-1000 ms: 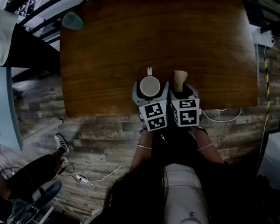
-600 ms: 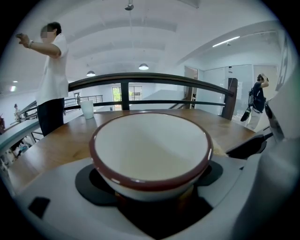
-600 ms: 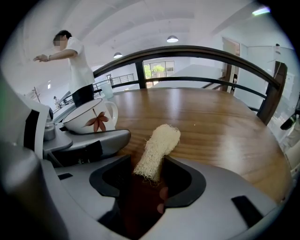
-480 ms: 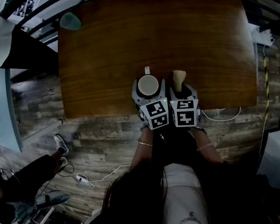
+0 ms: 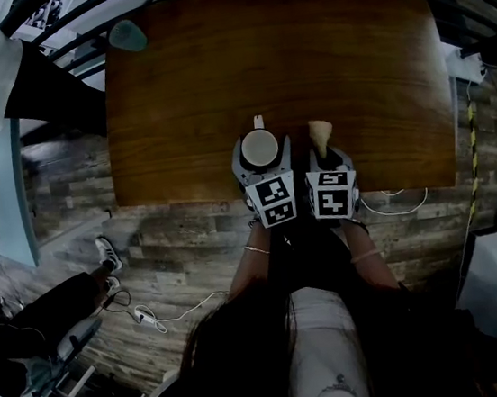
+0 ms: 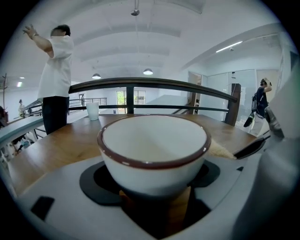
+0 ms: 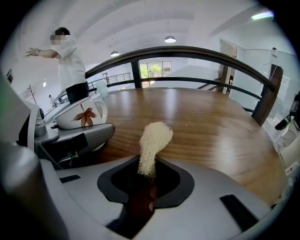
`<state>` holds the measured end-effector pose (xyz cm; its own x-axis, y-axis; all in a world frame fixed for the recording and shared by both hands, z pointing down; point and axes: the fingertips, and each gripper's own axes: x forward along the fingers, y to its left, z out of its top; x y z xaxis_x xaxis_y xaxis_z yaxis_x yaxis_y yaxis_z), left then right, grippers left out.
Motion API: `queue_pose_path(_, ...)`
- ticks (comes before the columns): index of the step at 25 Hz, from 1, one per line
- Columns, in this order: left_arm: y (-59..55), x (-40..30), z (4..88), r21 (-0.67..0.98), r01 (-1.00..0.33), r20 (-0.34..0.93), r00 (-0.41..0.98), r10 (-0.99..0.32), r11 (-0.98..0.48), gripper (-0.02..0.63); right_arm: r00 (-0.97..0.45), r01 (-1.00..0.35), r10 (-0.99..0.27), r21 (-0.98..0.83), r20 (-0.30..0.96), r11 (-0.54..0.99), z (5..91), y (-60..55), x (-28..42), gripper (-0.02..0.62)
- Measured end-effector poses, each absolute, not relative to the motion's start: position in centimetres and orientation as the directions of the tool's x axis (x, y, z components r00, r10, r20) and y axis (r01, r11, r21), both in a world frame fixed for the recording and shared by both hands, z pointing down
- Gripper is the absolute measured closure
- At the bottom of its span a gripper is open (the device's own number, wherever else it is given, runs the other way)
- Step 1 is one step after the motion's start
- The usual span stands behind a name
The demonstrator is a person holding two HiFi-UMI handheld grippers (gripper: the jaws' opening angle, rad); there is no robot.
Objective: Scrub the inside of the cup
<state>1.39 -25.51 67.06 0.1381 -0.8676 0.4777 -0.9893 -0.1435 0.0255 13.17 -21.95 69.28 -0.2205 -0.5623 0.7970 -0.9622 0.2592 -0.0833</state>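
Note:
A white cup [image 5: 259,148] with a brown rim and a leaf print stands near the front edge of the wooden table [image 5: 349,62]. My left gripper [image 5: 261,157] flanks it. In the left gripper view the cup [image 6: 154,150] fills the space between the jaws, which are closing, close to its walls; I see no firm press. A pale loofah scrubber [image 5: 318,131] stands upright in my right gripper [image 5: 326,151]. In the right gripper view its lower end [image 7: 153,143] is pinched between the closing jaws of my right gripper [image 7: 147,183]. The cup [image 7: 77,117] shows at the left there.
A pale green tumbler [image 5: 128,36] stands at the table's far left corner. A person in a white shirt [image 6: 54,75] stands beyond that side with arms raised. A dark railing [image 6: 150,84] runs behind the table. A cable [image 5: 394,201] lies on the floor.
Both grippers, with the cup and the loofah, have shifted slightly away from the table's front edge. The person at the far left has moved.

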Motion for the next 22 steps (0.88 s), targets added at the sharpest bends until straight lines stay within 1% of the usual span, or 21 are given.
queue_pose_path(5, -25.6, 0.9, 66.4, 0.014, -0.989, 0.453, 0.138, -0.881, -0.147, 0.199, -0.239, -0.957, -0.555, -0.096, 0.797, 0.274, 69.5, -21.9, 13.7, 0.512)
queue_pose_path(13, -25.9, 0.0, 63.0, -0.012, -0.989, 0.408, 0.131, -0.903, -0.148, 0.199, -0.275, -0.942, -0.586, -0.092, 0.762, 0.324, 67.4, -22.2, 13.5, 0.514)
queue_pose_path(22, -24.8, 0.5, 60.2, -0.044, -0.975, 0.38, 0.185, -0.906, -0.218, 0.199, -0.3, -0.922, -0.632, -0.046, 0.714, 0.385, 63.4, -21.9, 12.9, 0.514)
